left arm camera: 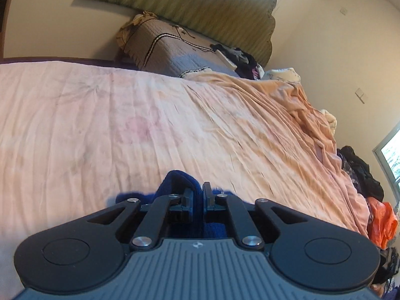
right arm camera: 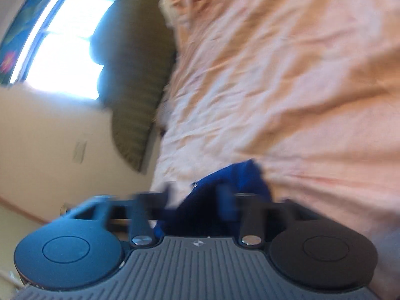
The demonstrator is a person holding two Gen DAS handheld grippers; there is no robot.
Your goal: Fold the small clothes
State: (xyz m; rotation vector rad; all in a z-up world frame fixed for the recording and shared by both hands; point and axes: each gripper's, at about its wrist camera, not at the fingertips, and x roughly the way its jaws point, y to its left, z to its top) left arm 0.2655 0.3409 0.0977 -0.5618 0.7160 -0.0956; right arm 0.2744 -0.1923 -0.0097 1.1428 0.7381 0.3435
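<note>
A dark blue knitted garment (left arm camera: 178, 180) is pinched between the fingers of my left gripper (left arm camera: 197, 195), which is shut on it just above the pink bed sheet (left arm camera: 100, 115). More of the blue cloth shows under the gripper body. In the blurred right wrist view the same blue garment (right arm camera: 240, 175) bunches up between the fingers of my right gripper (right arm camera: 196, 197). Those fingers stand well apart, so this gripper is open around the cloth. Most of the garment is hidden behind both grippers.
A peach blanket (left arm camera: 287, 125) lies rumpled on the right side of the bed. A grey quilted cover (left arm camera: 170, 47) and a green striped headboard (left arm camera: 200, 5) stand at the far end. Dark clothes (left arm camera: 360, 170) and an orange bag (left arm camera: 382, 220) are piled at the right edge.
</note>
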